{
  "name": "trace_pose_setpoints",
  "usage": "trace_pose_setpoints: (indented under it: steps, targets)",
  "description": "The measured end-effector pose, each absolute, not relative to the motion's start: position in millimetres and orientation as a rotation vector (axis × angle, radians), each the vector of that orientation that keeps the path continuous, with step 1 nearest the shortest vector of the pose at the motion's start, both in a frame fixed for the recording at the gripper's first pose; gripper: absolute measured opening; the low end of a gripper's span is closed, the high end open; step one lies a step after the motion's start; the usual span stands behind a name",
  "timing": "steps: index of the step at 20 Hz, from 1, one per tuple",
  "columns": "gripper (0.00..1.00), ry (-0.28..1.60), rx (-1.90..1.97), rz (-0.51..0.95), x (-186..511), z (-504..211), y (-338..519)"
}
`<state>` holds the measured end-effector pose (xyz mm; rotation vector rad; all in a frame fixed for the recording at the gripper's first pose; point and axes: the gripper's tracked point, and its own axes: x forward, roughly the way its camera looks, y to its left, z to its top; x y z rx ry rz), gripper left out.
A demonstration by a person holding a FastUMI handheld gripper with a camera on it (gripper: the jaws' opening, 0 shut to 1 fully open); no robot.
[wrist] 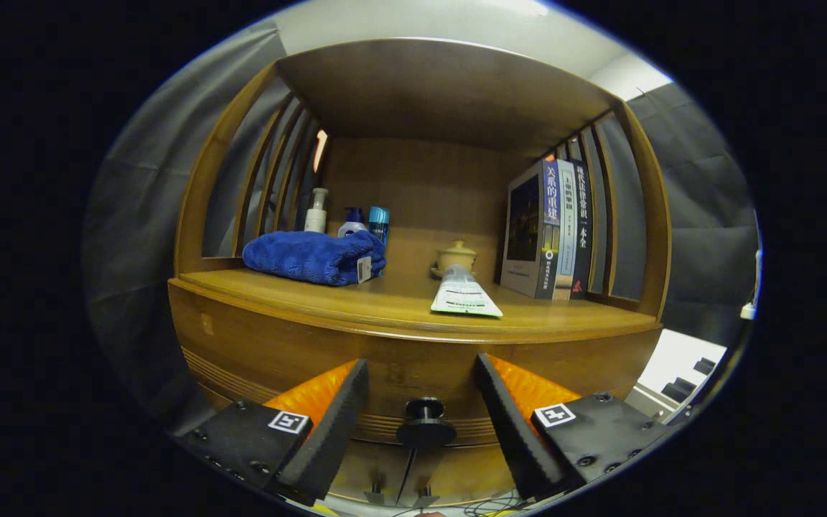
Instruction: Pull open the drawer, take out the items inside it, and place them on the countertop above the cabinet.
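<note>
Knob (426, 425) of shut drawer (413, 388), lower centre of frame, sits between my parted fingers (327, 424), gripping nothing; tube (462, 293) lies on countertop (298, 291); pulling needs them closed on it.

knob (425, 424): free between spread fingers (327, 424) | countertop (356, 301): towel (313, 256) left, books (550, 230) right, middle gap

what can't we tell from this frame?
- Drawer contents: gripper view, closed front hides them.
- Bottles: lower parts hidden behind the blue towel.
- Flat packet on the countertop: print too small to identify it.
- Books: those behind the front one mostly covered.
- Tongs: open, knob between the fingers, neither touching it; how far ahead the knob sits is unclear.
</note>
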<state>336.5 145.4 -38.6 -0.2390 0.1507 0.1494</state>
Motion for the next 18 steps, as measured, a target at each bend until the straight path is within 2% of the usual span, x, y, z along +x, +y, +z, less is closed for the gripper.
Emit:
trace_pose_setpoints:
  steps: [4,13,18]
  targets:
    - [0.98,0.166,-0.212,0.156,328.3,-34.7,154.9]
    - [0.98,0.043,-0.118,0.246,257.4,70.0,176.8]
    - [0.98,0.0,-0.133,0.238,242.8,132.9,164.4]
